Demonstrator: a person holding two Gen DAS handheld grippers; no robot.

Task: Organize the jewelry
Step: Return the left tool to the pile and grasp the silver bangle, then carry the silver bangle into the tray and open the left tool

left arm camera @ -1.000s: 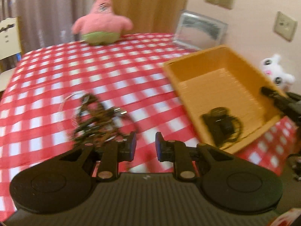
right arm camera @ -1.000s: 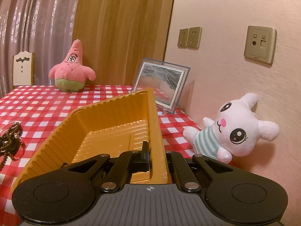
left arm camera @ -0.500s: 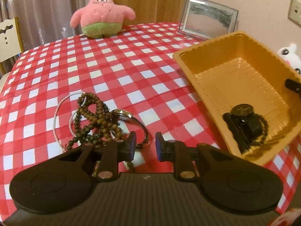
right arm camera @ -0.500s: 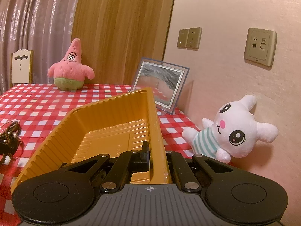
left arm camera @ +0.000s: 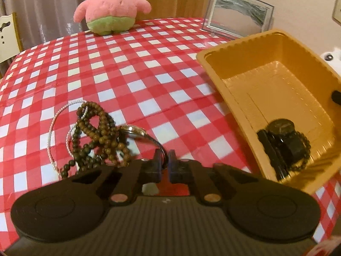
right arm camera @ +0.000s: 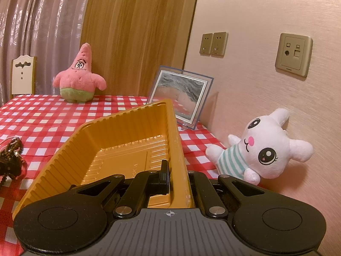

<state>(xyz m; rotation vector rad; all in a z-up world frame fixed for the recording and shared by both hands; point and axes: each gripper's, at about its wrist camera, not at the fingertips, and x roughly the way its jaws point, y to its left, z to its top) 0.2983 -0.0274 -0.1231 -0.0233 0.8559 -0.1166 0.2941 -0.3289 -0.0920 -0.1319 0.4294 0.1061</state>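
In the left wrist view a pile of brown bead strands (left arm camera: 96,136), a thin pearl necklace (left arm camera: 55,123) and a silver watch (left arm camera: 134,129) lies on the red checked tablecloth. My left gripper (left arm camera: 164,160) is closed on the watch's thin metal band. An orange tray (left arm camera: 245,98) at the right holds a black watch (left arm camera: 283,140) and dark beads. In the right wrist view my right gripper (right arm camera: 177,175) is shut on the tray's near wall (right arm camera: 177,149). The bead pile shows at the left edge (right arm camera: 10,157).
A pink star plush (left arm camera: 110,6) and a framed picture (left arm camera: 238,15) stand at the table's far side. A white bunny plush (right arm camera: 260,147) leans against the wall right of the tray. A white chair (right arm camera: 22,74) stands beyond the table's left end.
My left gripper has moved down to the jewelry pile and its fingers have closed around the silver watch's band. The right gripper has kept its hold on the tray wall.
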